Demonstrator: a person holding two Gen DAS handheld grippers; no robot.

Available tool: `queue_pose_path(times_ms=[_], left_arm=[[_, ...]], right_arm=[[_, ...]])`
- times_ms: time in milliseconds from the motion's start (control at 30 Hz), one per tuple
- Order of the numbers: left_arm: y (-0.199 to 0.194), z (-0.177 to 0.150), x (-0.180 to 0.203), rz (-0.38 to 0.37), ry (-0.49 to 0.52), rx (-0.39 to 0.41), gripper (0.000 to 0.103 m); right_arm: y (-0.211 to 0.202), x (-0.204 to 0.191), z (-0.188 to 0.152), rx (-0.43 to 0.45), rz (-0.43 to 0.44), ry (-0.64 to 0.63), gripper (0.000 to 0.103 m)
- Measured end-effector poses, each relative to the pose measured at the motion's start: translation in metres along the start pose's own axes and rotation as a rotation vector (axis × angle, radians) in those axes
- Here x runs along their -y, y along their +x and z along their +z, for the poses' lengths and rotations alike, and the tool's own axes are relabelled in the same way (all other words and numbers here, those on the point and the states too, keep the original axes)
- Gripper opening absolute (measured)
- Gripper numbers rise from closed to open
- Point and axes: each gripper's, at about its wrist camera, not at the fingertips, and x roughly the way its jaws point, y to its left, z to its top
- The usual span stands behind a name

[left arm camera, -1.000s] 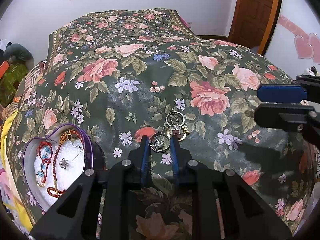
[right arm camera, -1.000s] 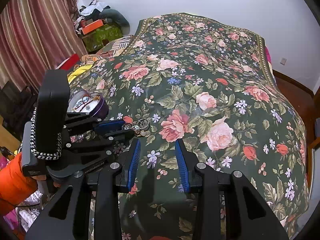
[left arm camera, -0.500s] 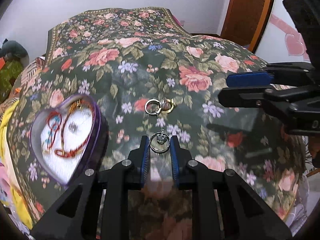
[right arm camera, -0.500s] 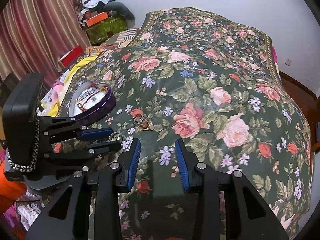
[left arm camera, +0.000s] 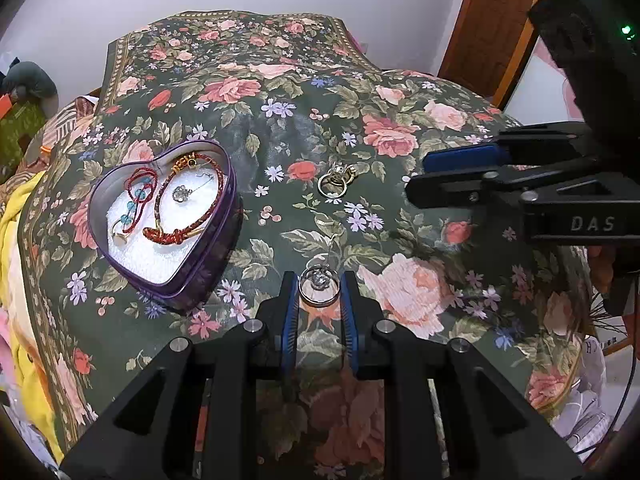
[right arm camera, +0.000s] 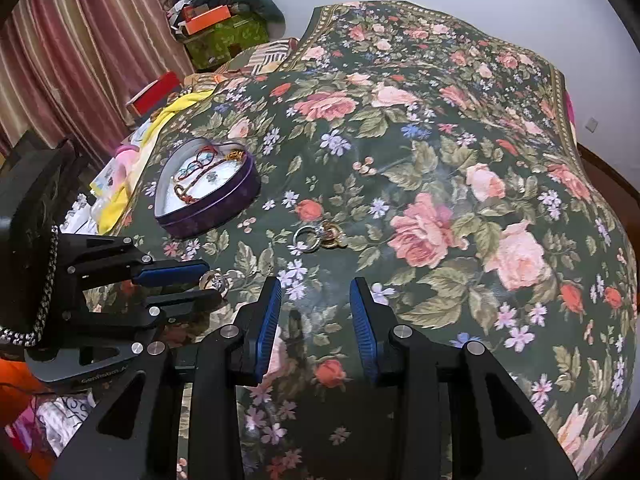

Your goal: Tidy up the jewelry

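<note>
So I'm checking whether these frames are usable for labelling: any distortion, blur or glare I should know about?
Left wrist view: strong fisheye bulge, dark corners; the ring in the left gripper is sharp, with small glints; the right gripper looms large. Right wrist view: same curvature; the heart tin and loose rings are small but readable; even light, soft shadows.

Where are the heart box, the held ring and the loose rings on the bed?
heart box (left arm camera: 236, 216), left wrist view, purple side wall.
held ring (left arm camera: 319, 292), left wrist view, silver band between the left tool's pads.
loose rings (right arm camera: 320, 237), right wrist view, middle of the cluster.
</note>
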Motion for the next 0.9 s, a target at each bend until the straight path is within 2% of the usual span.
queue_pose_path(times_ms=[400,533,667,900], left_arm=[[-0.003,-0.011,-0.01,-0.009,-0.015,-0.011,0.022],[-0.004,-0.012,-0.009,-0.03,-0.017,-0.01,0.038],[-0.003,-0.011,-0.003,0.021,0.013,-0.005,0.039],[-0.017,-0.015,-0.019,0.048,-0.036,0.015,0.039]], right_arm=[[0.008,-0.014,0.0,-0.038,0.019,-0.021,0.032],[0.008,-0.016,0.0,-0.04,0.019,-0.024,0.032],[0.008,-0.017,0.0,-0.039,0.02,-0.022,0.032],[0.009,-0.023,0.002,-0.039,0.047,-0.024,0.032]])
